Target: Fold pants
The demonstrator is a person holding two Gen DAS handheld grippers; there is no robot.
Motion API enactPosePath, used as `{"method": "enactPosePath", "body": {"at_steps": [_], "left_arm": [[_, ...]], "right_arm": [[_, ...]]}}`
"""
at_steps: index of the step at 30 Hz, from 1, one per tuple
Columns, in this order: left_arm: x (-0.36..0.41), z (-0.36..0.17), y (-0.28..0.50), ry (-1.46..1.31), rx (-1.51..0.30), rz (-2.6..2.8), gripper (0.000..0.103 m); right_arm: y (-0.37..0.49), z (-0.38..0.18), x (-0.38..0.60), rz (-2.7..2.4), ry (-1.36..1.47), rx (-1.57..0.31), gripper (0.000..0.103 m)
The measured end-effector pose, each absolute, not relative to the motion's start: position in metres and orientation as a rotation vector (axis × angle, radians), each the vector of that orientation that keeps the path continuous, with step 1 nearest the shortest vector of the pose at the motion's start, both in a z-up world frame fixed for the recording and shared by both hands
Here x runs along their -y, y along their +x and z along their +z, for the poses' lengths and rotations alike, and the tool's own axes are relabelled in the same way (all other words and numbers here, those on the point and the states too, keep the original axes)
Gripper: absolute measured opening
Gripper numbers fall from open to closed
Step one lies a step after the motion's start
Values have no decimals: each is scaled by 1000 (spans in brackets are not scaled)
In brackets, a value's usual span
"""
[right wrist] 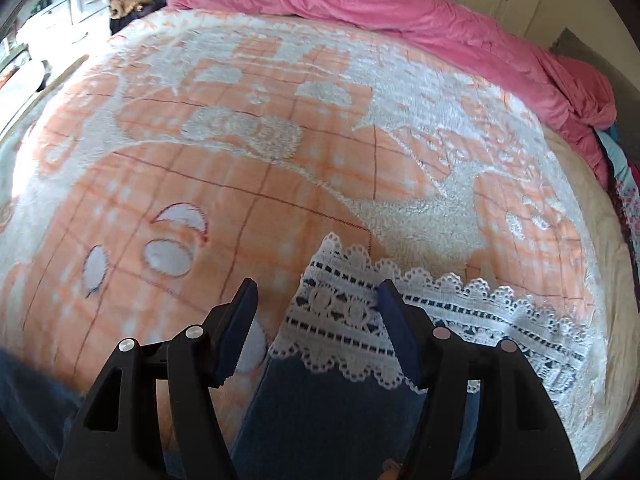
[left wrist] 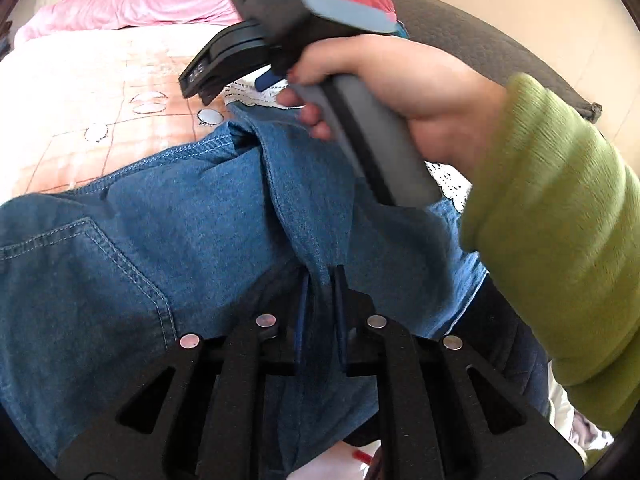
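Pants [left wrist: 200, 220] lie spread on the bed [right wrist: 280, 184], blue denim with pale stitching, a patch pocket at the left and a white lace hem [right wrist: 360, 320] at the leg ends. The cloth looks soft and fairly light for denim; it should drape and slide over the fleecy blanket rather than hold a crease, so I judge seams, waistband and hem the best places to take hold, since doubled cloth gives the pads more to bite on.

At the left, the left gripper [left wrist: 320, 280] is clamped on a raised ridge of denim near the middle of the garment, its jaws nearly together with the fold pinched between them. Further right in that view, a hand [left wrist: 400, 92] in a green sleeve [left wrist: 560, 220] carries the right gripper [right wrist: 316, 292] over the far leg. Its own camera shows the jaws apart, straddling the lace hem edge with nothing pressed between them; whether the pads touch the cloth I cannot tell. A pink quilt [right wrist: 400, 4] is heaped at the far edge of the bed.
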State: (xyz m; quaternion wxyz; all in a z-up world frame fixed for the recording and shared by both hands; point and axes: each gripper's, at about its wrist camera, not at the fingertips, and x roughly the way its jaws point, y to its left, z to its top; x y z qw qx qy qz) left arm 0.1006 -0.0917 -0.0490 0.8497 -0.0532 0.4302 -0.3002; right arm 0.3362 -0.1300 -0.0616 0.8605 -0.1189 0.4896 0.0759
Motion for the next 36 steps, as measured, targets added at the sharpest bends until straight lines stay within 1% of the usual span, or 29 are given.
{"method": "enactPosePath", "body": {"at_steps": [2,3,4,5,6,7,8,9,16,20,23,24,26,27,32,36], "left_arm": [[94,-51,106,-119,-911,-632,6],[94,-50,106,-124,-912,-636,6],[94,-50,107,-122,-909,-636,6],[95,-49,108,-118,-908,-635,6],[95,-48,107,-116,-906,-635,6],[95,-48,108,-112,-904,-632,6],[95,-48,107,-111,-906,-629,6],[93,-49,106,-117,-908,-629,6],[91,-52,108,-121,-897,-622,6],[94,-53,104,-113,-881,-616,10],[93,-51,103,-95,-866,-600,10],[93,-50,102,-88,-860,-593,10],[91,-46,99,-58,-834,-572,4],[90,-43,97,-48,-817,-573,1],[86,-34,85,-21,-764,-613,1],[89,-29,71,17,-727,-638,1]], "right_arm": [[344,-67,134,144,-217,-1045,61],[345,-68,134,146,-215,-1046,56],[345,-68,135,148,-209,-1042,49],[346,-68,139,148,-194,-1039,35],[346,-68,143,154,-183,-1035,25],[346,-66,147,169,-170,-1026,20],[343,-63,149,181,-161,-1018,11],[341,-60,153,186,-156,-1011,9],[311,-25,200,200,-11,-919,8],[282,5,243,207,106,-850,8],[261,22,271,196,149,-802,8],[253,27,281,191,164,-789,8],[235,35,302,179,207,-770,8],[225,38,312,179,234,-764,8],[172,36,346,163,284,-753,8],[130,22,373,150,351,-763,8]]}}
